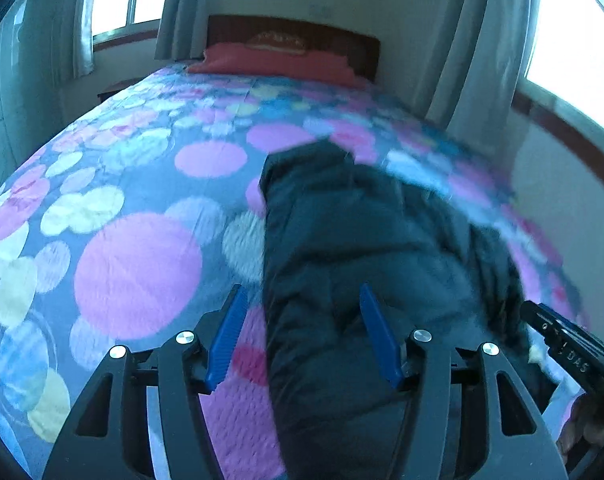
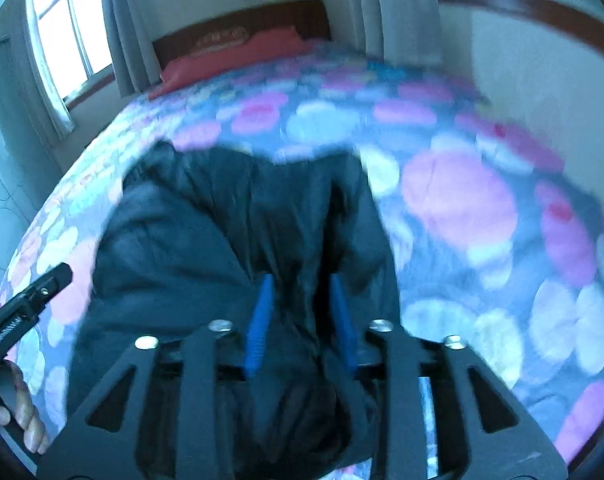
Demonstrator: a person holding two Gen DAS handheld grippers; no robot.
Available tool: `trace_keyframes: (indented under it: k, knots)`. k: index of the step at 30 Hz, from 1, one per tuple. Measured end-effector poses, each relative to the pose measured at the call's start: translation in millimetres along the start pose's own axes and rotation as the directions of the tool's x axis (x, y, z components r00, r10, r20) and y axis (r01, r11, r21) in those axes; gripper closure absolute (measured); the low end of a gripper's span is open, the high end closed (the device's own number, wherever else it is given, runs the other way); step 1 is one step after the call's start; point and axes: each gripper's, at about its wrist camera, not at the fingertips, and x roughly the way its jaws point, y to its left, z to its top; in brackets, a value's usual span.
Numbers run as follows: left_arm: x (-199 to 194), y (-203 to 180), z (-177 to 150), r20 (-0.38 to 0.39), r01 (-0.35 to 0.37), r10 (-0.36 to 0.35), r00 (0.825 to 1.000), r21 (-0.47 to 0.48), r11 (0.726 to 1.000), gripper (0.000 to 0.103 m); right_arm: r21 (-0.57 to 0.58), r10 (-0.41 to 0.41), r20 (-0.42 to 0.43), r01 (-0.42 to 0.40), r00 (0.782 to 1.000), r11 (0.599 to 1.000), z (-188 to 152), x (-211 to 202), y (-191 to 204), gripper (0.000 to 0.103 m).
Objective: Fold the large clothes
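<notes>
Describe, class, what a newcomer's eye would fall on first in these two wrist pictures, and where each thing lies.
First comes the bedspread with its big pink, white and yellow circles, covering the whole bed up to the red pillow by the headboard. Next the dark padded jacket, lying bunched on the near part of the bed. The blue fingers of the right gripper stand close either side of its cloth, while the left gripper gapes wider over its edge.

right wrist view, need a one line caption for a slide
Right gripper over a dark jacket on a spotted bedspread, fabric between its blue fingers.
</notes>
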Motion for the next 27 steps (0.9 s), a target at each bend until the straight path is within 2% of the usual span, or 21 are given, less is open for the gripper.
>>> trace_keyframes:
  k: [3,6,9,12,14,19,27]
  knots:
    - [11,-10,15,0.003,-0.010,0.010,1.000,0.004,1.000,0.044,-0.046,0.028,0.033,-0.026,0.999,0.999,22,9,11,0.067]
    - [30,-17,19,-0.030,-0.022,0.022,0.999,0.006,1.000,0.044,-0.065,0.031,0.001,-0.031,1.000,0.997,28,32,11,0.067]
    - [47,-19,13,-0.074,-0.020,0.019,0.997,-0.011,1.000,0.044,-0.058,-0.002,-0.054,-0.001,0.999,0.998,24,63,1,0.068]
    - [62,-21,6,-0.085,-0.035,0.034,0.996,-0.015,0.999,0.042,-0.037,-0.020,-0.093,0.016,0.995,0.999,12,85,-13,0.066]
    - [72,-22,3,-0.100,-0.053,0.052,0.994,-0.004,0.999,0.037,-0.018,0.002,-0.109,-0.004,0.994,1.000,3,99,-20,0.057]
    - [88,-24,-1,-0.115,-0.066,0.069,0.991,0.028,0.997,0.033,0.003,0.015,-0.105,-0.015,0.994,1.000,-11,116,-24,0.056]
    - [102,-26,-11,-0.083,-0.102,0.107,0.991,0.062,0.993,0.033,-0.012,-0.007,-0.077,0.006,0.997,1.000,-21,125,-19,0.056]
